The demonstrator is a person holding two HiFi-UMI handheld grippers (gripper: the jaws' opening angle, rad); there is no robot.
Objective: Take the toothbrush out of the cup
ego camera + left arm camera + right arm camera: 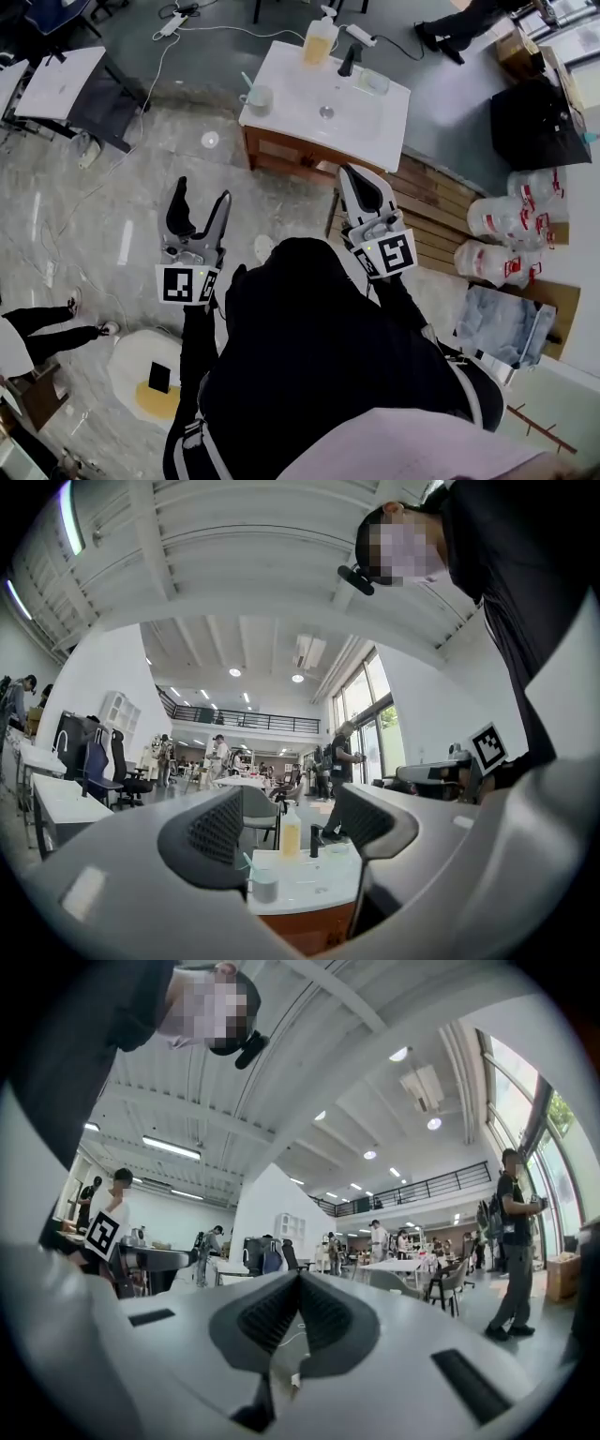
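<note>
The vanity (281, 70) stands at upper centre of the head view, its white top bounded by a wooden front edge that faces the grippers. The cup (258, 97) stands on the top's left end, close to the left edge and well apart from the basin drain (325, 112), the faucet (349, 62) and the bottle (318, 44) at the rear. The toothbrush (247, 82) stands in the cup, long axis tilted, free end pointing to the upper left of the frame. In the left gripper view it leans left out of the cup (265, 885), just beside the left jaw's inner edge. Bare floor (216, 150) lies between the vanity front and both grippers. A pallet (441, 211) borders the vanity at right. The left gripper (202, 190) is at centre left, well apart from the cup, jaws spread wide with nothing held between them; the cup and bottle show in the gap beyond. The right gripper (354, 178) is just below the vanity's front edge, jaws pressed together on nothing (300, 1283).
</note>
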